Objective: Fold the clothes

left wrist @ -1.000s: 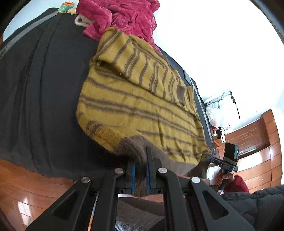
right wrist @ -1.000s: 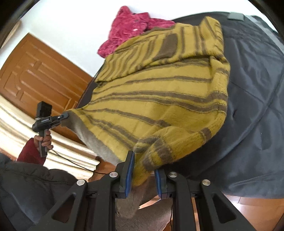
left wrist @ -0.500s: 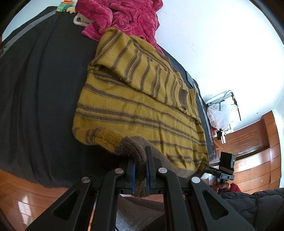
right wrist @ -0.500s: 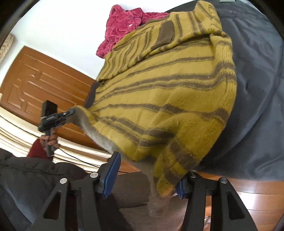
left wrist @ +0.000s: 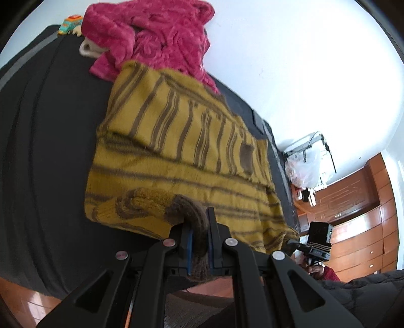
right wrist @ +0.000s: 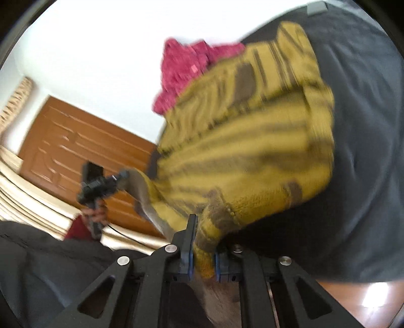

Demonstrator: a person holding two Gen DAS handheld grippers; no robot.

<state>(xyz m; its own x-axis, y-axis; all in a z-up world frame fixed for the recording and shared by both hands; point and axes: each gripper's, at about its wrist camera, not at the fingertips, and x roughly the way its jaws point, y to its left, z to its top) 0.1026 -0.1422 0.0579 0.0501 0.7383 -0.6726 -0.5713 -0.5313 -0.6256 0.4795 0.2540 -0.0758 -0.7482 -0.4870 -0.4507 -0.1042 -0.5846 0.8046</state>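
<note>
A mustard sweater [left wrist: 181, 141] with brown stripes lies on the dark bed cover [left wrist: 45, 151], its upper part folded over. My left gripper [left wrist: 199, 227] is shut on the sweater's brown ribbed edge, held just above the near hem. In the left wrist view my right gripper [left wrist: 290, 242] grips the sweater's far lower corner. The right wrist view is blurred. There my right gripper [right wrist: 204, 242] is closing tight, its pads pressing a yellow-brown bunch of the sweater [right wrist: 252, 141]. My left gripper [right wrist: 123, 175] shows at the left, pulling the greyish hem taut.
A pink fleece garment [left wrist: 156, 37] is heaped at the sweater's far end, with a small toy car [left wrist: 69, 24] beside it. A wooden wardrobe [left wrist: 353, 214] and a plastic bag [left wrist: 303, 166] stand beyond the bed. A person's dark jacket [right wrist: 38, 265] fills the near left.
My right gripper opened wide, then shut again on the sweater's near corner. My left gripper carried the brown edge forward over the sweater, so the knit roll now lies on the body.
</note>
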